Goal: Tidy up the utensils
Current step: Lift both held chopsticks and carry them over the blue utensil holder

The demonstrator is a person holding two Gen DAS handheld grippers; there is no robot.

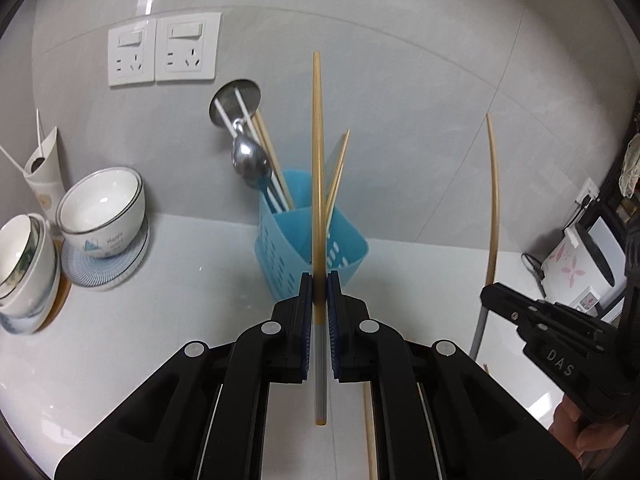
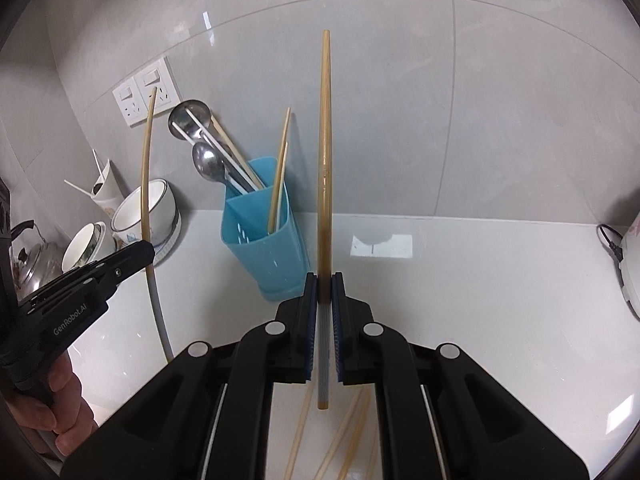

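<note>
My left gripper (image 1: pixel 319 280) is shut on a wooden chopstick (image 1: pixel 317 160) that stands upright, its grey ribbed end below the pads. My right gripper (image 2: pixel 324 282) is shut on a second chopstick (image 2: pixel 325 140), also upright. Each gripper shows in the other's view: the right gripper (image 1: pixel 490 292) with its chopstick (image 1: pixel 494 208), the left gripper (image 2: pixel 148 248) with its chopstick (image 2: pixel 146 184). Behind both stands a blue perforated utensil holder (image 1: pixel 340 240) (image 2: pixel 260 232) on the white counter. It holds two wooden chopsticks (image 2: pixel 280 172), a metal spoon (image 1: pixel 250 160) (image 2: pixel 206 164), a ladle (image 2: pixel 188 118) and white chopsticks.
White bowls (image 1: pixel 102 208) (image 2: pixel 154 204) stacked on a blue-patterned plate sit left of the holder. A kettle (image 2: pixel 28 260) and wall sockets (image 1: pixel 164 50) are at the left, a white appliance (image 1: pixel 576 268) (image 2: pixel 628 276) at the right. Several more chopsticks (image 2: pixel 348 440) lie on the counter below my right gripper.
</note>
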